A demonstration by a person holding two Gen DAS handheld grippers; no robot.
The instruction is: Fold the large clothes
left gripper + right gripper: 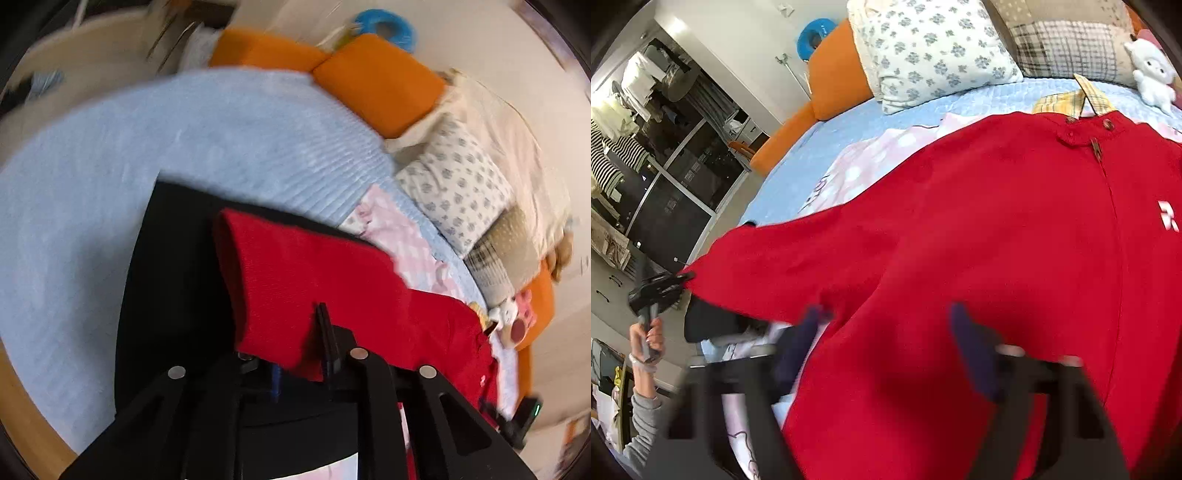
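While the red jacket (997,229) lies soft and floppy across the bed (960,99), my left gripper (677,277) pinches its sleeve cuff; my right gripper (882,328), blurred, seems narrowed on the hem's edge

One red garment (979,229) is seen, spread on one blue bedspread (147,155). Two orange cushions (376,81) and two patterned pillows (931,48) are counted. One white plush toy (1150,66) is seen.

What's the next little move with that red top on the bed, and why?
Probably carry the sleeve inward over the red top: the left tool pinches its cuff, stretched out sideways, while the right tool sits open above the cloth.
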